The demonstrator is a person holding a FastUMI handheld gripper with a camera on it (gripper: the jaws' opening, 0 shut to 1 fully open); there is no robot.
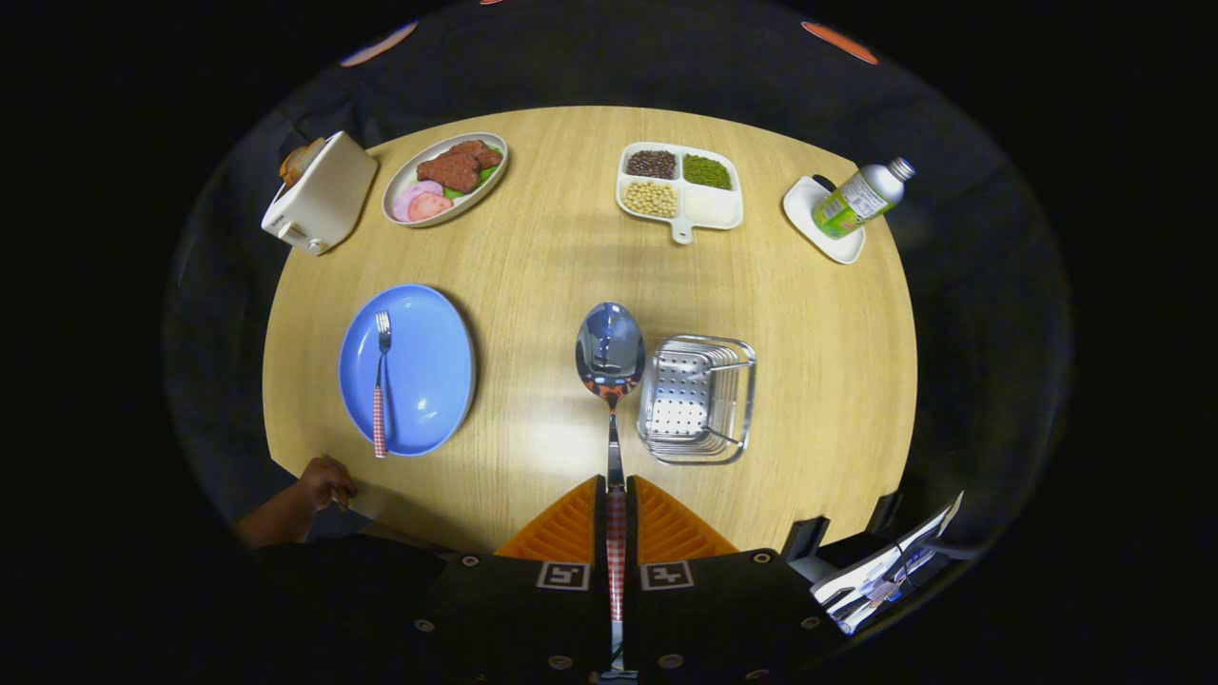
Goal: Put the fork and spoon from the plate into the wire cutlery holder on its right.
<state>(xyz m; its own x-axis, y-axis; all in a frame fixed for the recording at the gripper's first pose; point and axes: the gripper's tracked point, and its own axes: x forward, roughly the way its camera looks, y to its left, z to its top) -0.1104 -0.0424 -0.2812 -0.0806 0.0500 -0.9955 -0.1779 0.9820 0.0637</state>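
The gripper point(616, 504) is pinching the spoon point(610, 357) by its handle, bowl hovering just beside the wire cutlery holder point(697, 400) — it wants tipping upright and lowering inside — the fork point(381, 381) is lying on the plate point(428, 371)

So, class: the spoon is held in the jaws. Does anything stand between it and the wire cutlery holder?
Nothing visible does. The spoon, clamped in the gripper, hangs just left of the wire cutlery holder, with bare table around it.
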